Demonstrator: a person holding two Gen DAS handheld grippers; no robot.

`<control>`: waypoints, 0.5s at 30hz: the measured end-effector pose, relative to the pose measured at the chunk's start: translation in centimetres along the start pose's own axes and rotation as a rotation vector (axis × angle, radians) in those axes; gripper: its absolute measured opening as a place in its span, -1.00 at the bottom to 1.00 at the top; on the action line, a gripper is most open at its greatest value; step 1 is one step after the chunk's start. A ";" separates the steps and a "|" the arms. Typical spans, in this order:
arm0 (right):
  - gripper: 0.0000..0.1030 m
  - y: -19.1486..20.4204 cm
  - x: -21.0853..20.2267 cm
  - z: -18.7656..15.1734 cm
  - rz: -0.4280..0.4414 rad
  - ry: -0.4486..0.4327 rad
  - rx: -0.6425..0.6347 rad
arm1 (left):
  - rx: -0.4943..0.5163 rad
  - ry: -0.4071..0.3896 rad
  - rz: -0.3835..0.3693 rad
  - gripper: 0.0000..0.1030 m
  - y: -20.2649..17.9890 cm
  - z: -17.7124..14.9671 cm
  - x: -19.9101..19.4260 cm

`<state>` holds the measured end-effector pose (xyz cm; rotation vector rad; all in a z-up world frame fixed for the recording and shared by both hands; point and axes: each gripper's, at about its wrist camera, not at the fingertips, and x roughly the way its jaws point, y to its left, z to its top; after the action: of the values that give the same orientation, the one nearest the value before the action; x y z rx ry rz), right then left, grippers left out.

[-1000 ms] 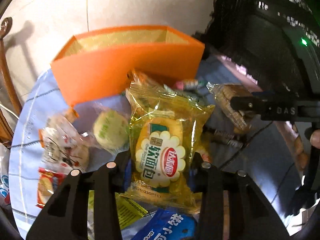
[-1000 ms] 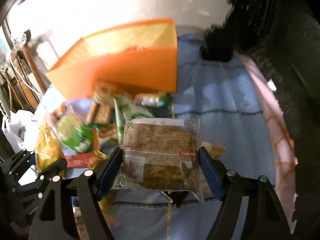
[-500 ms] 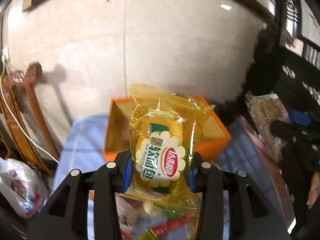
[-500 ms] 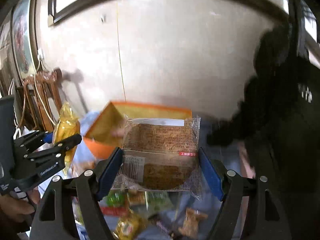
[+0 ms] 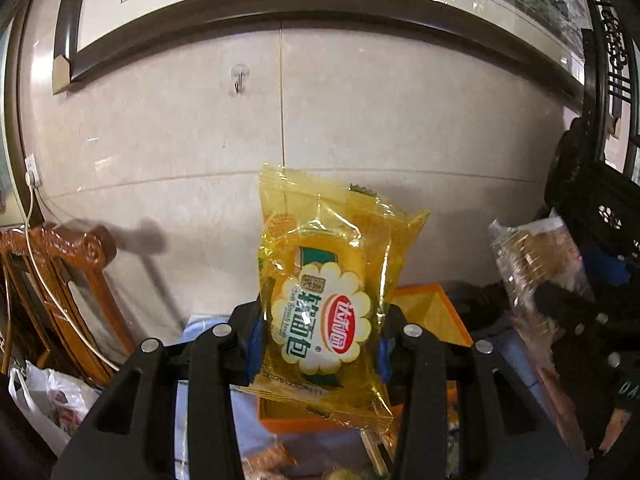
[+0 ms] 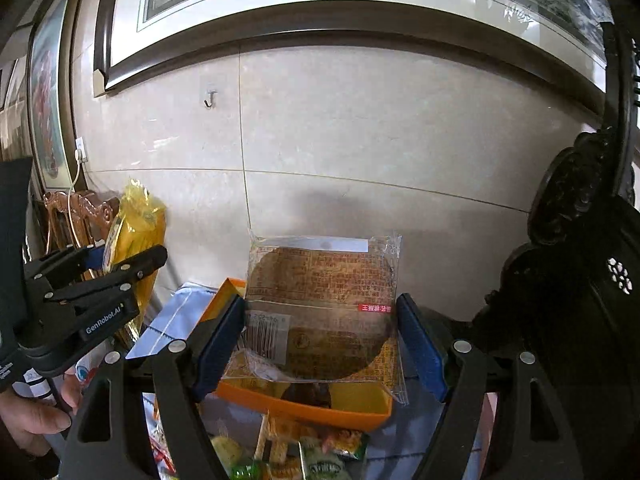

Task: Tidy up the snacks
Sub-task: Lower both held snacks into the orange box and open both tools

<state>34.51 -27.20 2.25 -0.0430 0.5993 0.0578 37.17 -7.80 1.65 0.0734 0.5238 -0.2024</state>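
Behind everything, a pale tiled wall (image 5: 360, 120) fills both views, with a dark-framed picture (image 6: 320, 20) hung high on it and a small hook (image 5: 238, 80) below the frame. Against the wall on the left stands a carved wooden chair (image 5: 60, 264). Lower down, the desk (image 6: 176, 316) wears a light blue cloth, and on it sits an open orange box (image 6: 320, 408) with a yellow lining. Loose snack packets (image 6: 312, 456) lie on the cloth just in front of the box; their kinds are hard to tell at this edge of the view.

The right hand-held gripper (image 6: 320, 344) is spread wide, its blue pads pressing both sides of a clear-wrapped brown round cake (image 6: 320, 308), held in the air over the box. The left hand-held gripper (image 5: 320, 352) is closed roughly halfway, clamped on a yellow soft-bread packet (image 5: 324, 304) that stands upright above the box. A person's hand (image 6: 32, 420) grips the left tool's handle at the lower left of the right view.
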 end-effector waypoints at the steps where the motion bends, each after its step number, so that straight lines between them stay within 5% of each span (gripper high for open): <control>1: 0.50 0.0 0.2 0.0 0.000 0.003 0.001 | -0.001 -0.002 0.001 -0.21 0.0 0.0 0.2; 13: 0.50 0.4 3.5 0.1 -0.001 0.031 -0.003 | -0.009 0.021 0.010 -0.20 -0.2 0.2 4.2; 15: 0.51 0.4 4.2 0.3 0.003 0.030 -0.006 | -0.003 0.019 0.017 -0.01 -0.5 0.3 4.7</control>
<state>38.14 -26.58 0.14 -0.0490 0.6290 0.0615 41.19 -9.09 -0.52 0.0765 0.5424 -0.1847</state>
